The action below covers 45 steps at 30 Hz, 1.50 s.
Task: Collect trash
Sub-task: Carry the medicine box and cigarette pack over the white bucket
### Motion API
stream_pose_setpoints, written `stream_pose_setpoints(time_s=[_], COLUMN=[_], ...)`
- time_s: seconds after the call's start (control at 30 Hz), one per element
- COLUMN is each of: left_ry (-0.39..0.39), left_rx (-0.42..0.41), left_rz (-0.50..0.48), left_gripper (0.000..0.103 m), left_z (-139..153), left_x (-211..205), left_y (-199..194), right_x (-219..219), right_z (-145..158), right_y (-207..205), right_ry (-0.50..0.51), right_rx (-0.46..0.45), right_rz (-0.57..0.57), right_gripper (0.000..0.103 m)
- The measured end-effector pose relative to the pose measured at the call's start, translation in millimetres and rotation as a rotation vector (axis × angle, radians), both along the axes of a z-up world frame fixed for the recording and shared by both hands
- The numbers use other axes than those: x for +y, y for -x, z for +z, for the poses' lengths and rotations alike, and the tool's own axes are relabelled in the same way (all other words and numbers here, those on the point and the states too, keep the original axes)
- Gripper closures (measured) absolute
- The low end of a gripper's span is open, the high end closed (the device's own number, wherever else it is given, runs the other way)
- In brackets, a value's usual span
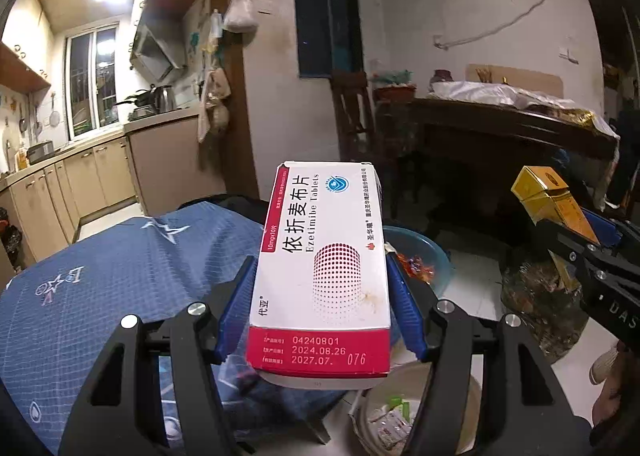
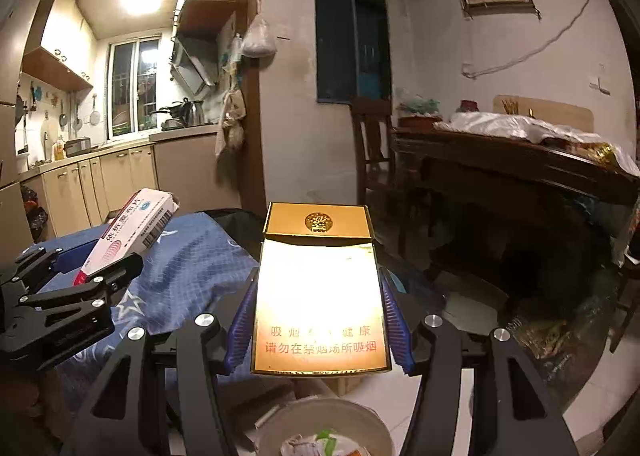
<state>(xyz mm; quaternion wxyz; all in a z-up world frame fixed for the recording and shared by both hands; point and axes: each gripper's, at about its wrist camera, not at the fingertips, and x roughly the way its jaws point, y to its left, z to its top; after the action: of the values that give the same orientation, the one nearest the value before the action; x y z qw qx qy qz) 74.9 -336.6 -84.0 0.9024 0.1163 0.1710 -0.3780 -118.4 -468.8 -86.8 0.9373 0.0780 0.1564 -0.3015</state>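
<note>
While both items ride clamped in the air, entries run near to far. Item one: pill box [image 1: 322,276], white card with a red end panel, gripped across its long sides by the left gripper [image 1: 320,288], blue pads [image 1: 236,304] pressing both edges; it points away from the camera, over a blue quilt [image 1: 100,276]. Judged light, thin-walled and likely empty, so it should crush under a hard squeeze; the long edges near the closed end are the stiffest place to hold, as now. Item two: cigarette pack [image 2: 320,296], gold card with a hinged lid [image 2: 318,222] standing ajar, held likewise across its sides by the right gripper [image 2: 318,304]. Judged light and stiff at the corners, glossy and so a little slippery; hold below the lid, since the flap gives no purchase. Containers: directly beneath both grippers, a round white bin [image 2: 324,428], or perhaps a bowl, with crumpled paper and green-and-white scraps inside; it looks the probable drop point, though its depth is hidden. Just beyond, a blue basin [image 1: 424,252] on the floor holds orange-red wrappers. Farther right, a dark table [image 1: 500,120] carries white plastic sheeting. Farthest left, a kitchen counter [image 1: 160,122] with a kettle.
</note>
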Motion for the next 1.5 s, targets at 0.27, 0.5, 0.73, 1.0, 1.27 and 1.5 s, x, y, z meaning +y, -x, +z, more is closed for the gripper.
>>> stream_pose_setpoints(time_s=[0.27,0.5,0.73,1.0,1.27,1.5], left_ry=[-0.052,-0.106,-0.177,-0.261,-0.362,-0.44], left_rx=[0.044,0.103,0.184,0.29,0.415,0.491], left_rz=[-0.045,-0.072,-0.093,-0.125,-0.154,-0.151], left_gripper=[0.043,0.043,0.043,0.043,0.043,0.043], left_z=[-25.0,-48.5,-79.3,-116.9,-167.3,-204.3], left_x=[-32.8,-49.7,-66.5,-82.3,-96.3,-101.4], left_y=[19.7,17.7,10.7,2.7,-4.8,-7.8], right_x=[-26.0,-54.2,-83.1,-100.9,-116.4,-118.9], right_z=[-30.6,-65.5,-103.5,-148.2,-199.9,-239.5], right_y=[14.7,-1.0,-23.4,-46.0,-68.3,-81.5], right_ry=[-0.085,-0.193,-0.295,-0.387,-0.505,-0.576], right_rx=[0.064,0.158,0.249,0.35,0.439,0.505], right_rz=[-0.03,-0.039,-0.025,-0.002,0.031,0.05], right_gripper=[0.046,0.046,0.046,0.046,0.046,0.046])
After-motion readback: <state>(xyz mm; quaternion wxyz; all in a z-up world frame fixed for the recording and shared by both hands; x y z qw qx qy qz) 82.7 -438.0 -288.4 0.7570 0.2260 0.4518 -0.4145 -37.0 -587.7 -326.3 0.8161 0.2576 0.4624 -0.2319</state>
